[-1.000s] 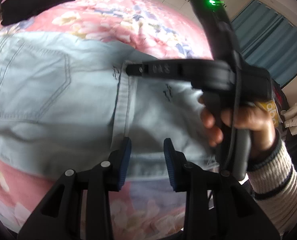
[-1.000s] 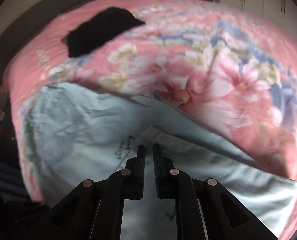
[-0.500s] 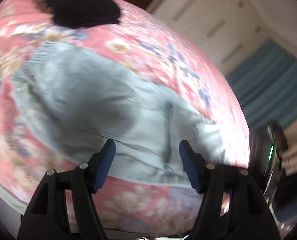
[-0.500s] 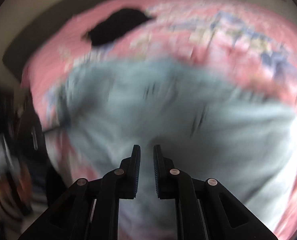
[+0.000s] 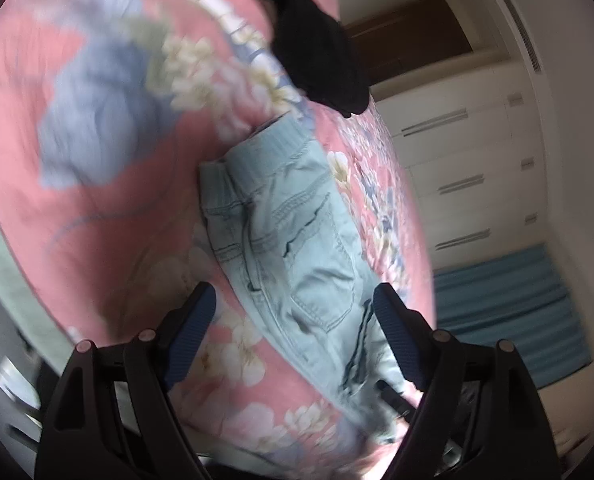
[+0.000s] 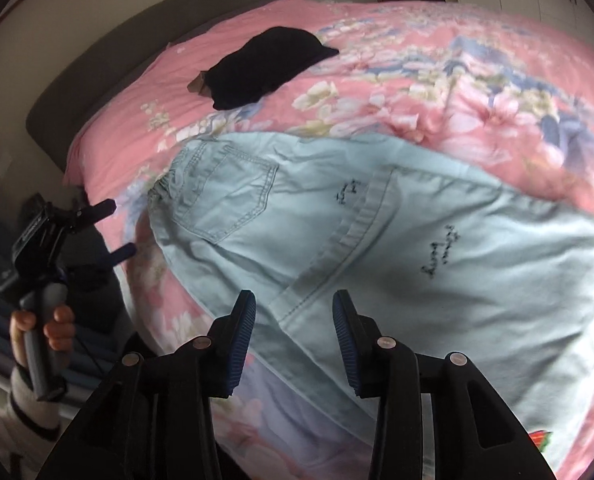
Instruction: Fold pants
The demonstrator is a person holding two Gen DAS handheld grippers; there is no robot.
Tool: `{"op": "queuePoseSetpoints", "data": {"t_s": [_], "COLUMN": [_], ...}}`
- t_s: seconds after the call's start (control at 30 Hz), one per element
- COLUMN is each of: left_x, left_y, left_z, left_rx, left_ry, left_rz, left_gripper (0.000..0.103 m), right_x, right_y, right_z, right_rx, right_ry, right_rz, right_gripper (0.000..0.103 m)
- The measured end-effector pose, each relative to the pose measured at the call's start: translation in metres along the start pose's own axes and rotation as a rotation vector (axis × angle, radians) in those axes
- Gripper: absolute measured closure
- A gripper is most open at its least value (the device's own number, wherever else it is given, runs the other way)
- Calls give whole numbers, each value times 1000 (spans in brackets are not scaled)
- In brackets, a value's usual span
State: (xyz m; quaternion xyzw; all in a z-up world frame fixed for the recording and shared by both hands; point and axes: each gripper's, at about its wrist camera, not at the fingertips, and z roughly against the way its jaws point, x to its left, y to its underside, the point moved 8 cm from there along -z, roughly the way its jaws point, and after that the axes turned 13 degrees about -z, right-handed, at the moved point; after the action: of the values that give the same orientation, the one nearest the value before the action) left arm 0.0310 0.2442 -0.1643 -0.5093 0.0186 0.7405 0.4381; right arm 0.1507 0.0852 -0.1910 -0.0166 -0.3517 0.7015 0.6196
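Note:
The light blue denim pants lie folded on the pink floral bedspread, back pocket up, a folded-over leg with its hem across the middle. My right gripper is open and empty, just above the near edge of the pants. My left gripper is open and empty, held off the waistband end of the pants. It also shows in the right wrist view at the left, beside the bed.
A black garment lies on the bed beyond the pants, also in the left wrist view. A dark headboard runs behind. White wardrobe doors and a blue curtain stand past the bed.
My right gripper has opened and let go of the pants leg, which now lies folded over. My left gripper opened wider and swung round to the waistband side.

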Motion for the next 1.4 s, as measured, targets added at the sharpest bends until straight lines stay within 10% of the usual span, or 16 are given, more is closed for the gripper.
{"op": "queuePoseSetpoints", "data": {"t_s": [0.37,0.7,0.83,0.93,1.4], "left_x": [16,-16,16,17,-51], "left_y": [-23,-39,-30,-30,-38], "left_z": [-38,-43,-76,-71,-41], "left_rx": [-32,-44,63,60,8], "left_ry": [81,72,49,78,-47], "left_rz": [144,-21,70,73,-333], "left_gripper": [22,24,77,81,86], "right_x": [-4,-15,-16,-10,-23], "right_y": [-9,-21,-29,-37,-84], "right_z": [1,-4,-16,-23,-98], "right_rx": [-18,-22,-20,-25,54], "right_ry": [-2,35,49,55,225], "right_rz": [-21,-54,-55,-36,-57], "right_gripper": [63,63,63,63,89]}}
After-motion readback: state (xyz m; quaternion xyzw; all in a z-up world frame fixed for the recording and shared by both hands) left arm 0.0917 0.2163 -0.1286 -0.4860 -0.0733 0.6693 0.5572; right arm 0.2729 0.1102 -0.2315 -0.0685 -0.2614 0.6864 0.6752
